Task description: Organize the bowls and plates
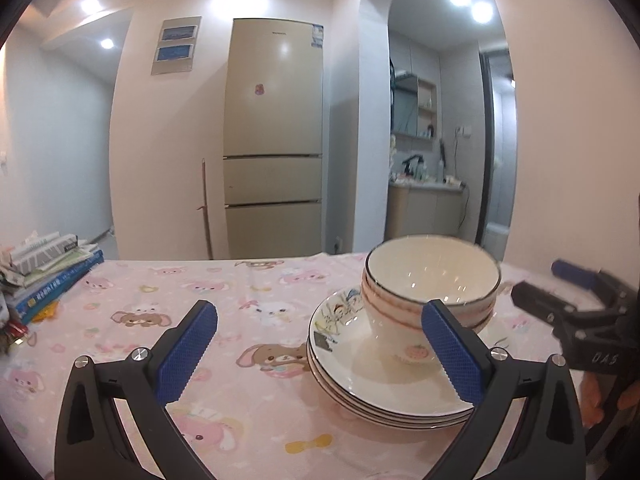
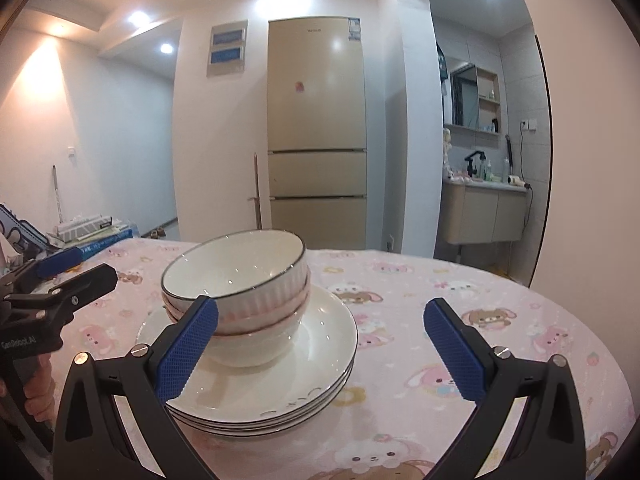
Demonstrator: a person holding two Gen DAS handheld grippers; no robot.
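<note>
Both your tools hang open and empty: the left tool [image 1: 320,354] just left of the pile, the right tool [image 2: 322,354] just right of it. The nested white ceramic bowls [image 2: 240,292] sit off-centre on the stack of white rimmed plates [image 2: 280,396] on the pink cartoon-print tabletop [image 2: 460,300]. Nudge a bowl rim sideways and the leaning bowls could slide or tip.

Pretty standard flat: tall beige fridge [image 2: 317,128] against a white wall, with a grey panel [image 2: 226,48] up beside it; round ceiling spotlights [image 2: 138,19] all on; arched doorway [image 2: 486,120] on the right opens to a washroom with a sink cabinet [image 2: 484,214] and mirror [image 2: 464,94]; pink cartoon tablecloth [image 2: 460,292] up front.
</note>
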